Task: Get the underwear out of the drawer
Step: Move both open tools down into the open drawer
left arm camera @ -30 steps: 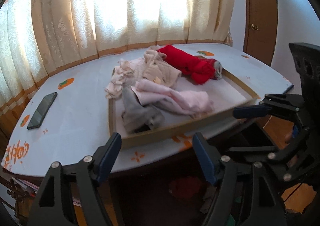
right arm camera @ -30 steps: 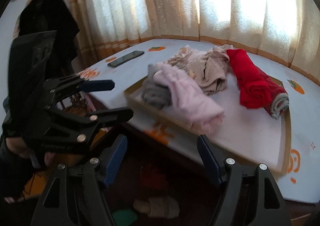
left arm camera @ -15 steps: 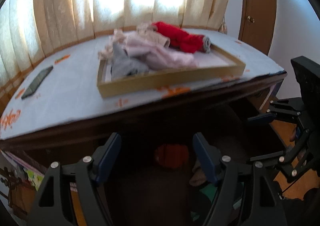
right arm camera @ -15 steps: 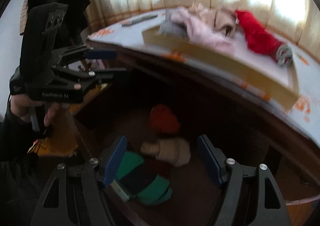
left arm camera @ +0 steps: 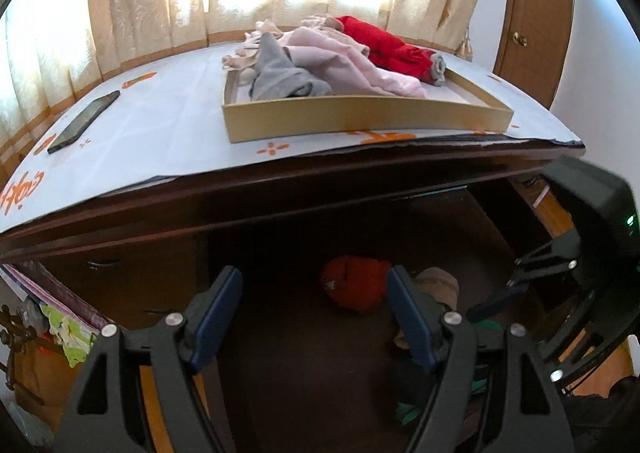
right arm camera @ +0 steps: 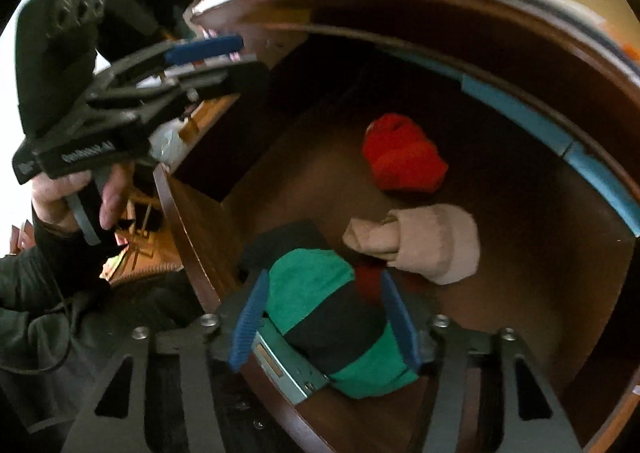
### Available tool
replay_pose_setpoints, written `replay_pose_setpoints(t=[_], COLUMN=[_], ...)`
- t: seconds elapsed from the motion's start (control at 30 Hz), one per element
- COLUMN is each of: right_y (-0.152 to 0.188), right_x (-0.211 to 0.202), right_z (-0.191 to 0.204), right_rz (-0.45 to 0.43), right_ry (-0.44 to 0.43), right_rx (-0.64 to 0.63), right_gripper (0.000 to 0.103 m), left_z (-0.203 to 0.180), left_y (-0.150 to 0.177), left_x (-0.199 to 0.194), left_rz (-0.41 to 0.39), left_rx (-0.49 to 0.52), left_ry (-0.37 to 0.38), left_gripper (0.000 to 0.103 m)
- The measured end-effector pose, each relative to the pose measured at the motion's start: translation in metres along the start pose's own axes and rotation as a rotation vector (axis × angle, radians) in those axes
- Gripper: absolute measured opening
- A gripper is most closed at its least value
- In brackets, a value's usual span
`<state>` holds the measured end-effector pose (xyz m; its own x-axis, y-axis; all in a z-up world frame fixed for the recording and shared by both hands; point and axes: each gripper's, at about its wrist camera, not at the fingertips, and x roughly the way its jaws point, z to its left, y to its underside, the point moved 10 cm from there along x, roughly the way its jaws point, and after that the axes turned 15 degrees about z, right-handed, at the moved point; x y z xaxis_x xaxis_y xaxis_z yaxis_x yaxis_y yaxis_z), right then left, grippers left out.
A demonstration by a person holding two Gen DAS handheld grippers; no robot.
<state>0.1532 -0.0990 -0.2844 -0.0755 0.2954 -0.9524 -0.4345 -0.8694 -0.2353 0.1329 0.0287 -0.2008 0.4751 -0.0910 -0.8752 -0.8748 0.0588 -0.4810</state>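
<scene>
My right gripper (right arm camera: 325, 319) points steeply down into the open drawer (right arm camera: 520, 273), and its jaws have just been closing around the green-and-dark rolled underwear (right arm camera: 340, 321) at the near left corner; the blue pads sit against both flanks of the roll, though I cannot tell how firmly they press. My left gripper (left arm camera: 314, 313) angles down toward the same drawer from further back, jaws spread wide with nothing between them, and in the right wrist view a hand (right arm camera: 76, 193) grips its handle at the left, where white lettering is too blurred to read. Further into the drawer lie a beige roll (right arm camera: 428, 241) and, beyond it, a red roll (right arm camera: 404, 153), each apart from the other. On the tabletop above, a shallow cardboard tray (left arm camera: 360, 119) holds a grey garment (left arm camera: 280, 73), pale pink garments (left arm camera: 340, 61) and a red garment (left arm camera: 388, 45) heaped together. A dark phone (left arm camera: 84, 121) lies far left on the white table cover (left arm camera: 160, 133), which carries orange printed marks I cannot make out.
</scene>
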Motion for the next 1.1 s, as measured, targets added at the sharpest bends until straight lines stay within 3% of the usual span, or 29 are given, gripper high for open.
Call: replay_pose_setpoints(t=[0.13, 0.27, 0.3, 0.4, 0.53, 0.63, 0.83, 0.97, 1.1], right_y=[-0.003, -0.007, -0.007, -0.005, 0.002, 0.01, 0.025, 0.03, 0.031], right_x=[0.013, 0.031, 0.035, 0.036, 0.018, -0.003, -0.04, -0.042, -0.048], right_z=[0.002, 0.007, 0.008, 0.016, 0.018, 0.005, -0.044, -0.077, -0.091], right_rz=[0.046, 0.105, 0.116, 0.113, 0.058, 0.003, -0.087, -0.103, -0.138], right_ry=[0.006, -0.006, -0.005, 0.023, 0.043, 0.041, 0.111, 0.189, 0.1], right_rx=[-0.004, -0.026, -0.036, -0.079, -0.084, -0.038, 0.102, 0.188, 0.201], right_gripper=[0.053, 0.036, 0.025, 0.011, 0.009, 0.009, 0.004, 0.004, 0.005], left_z=[0.001, 0.0, 0.001, 0.0, 0.0, -0.004, -0.023, -0.038, -0.036], left_y=[0.0, 0.0, 0.0, -0.001, -0.001, -0.002, -0.005, -0.004, -0.005], left_x=[0.002, 0.001, 0.001, 0.001, 0.003, 0.004, 0.015, 0.025, 0.026], left_rz=[0.002, -0.001, -0.002, 0.0, 0.005, 0.007, 0.041, 0.077, 0.085], left_rx=[-0.012, -0.016, -0.017, -0.018, -0.024, -0.015, 0.034, 0.068, 0.067], left_ry=[0.011, 0.016, 0.016, 0.017, 0.018, 0.025, 0.025, 0.033, 0.016], left_gripper=[0.076, 0.076, 0.076, 0.077, 0.086, 0.087, 0.087, 0.087, 0.087])
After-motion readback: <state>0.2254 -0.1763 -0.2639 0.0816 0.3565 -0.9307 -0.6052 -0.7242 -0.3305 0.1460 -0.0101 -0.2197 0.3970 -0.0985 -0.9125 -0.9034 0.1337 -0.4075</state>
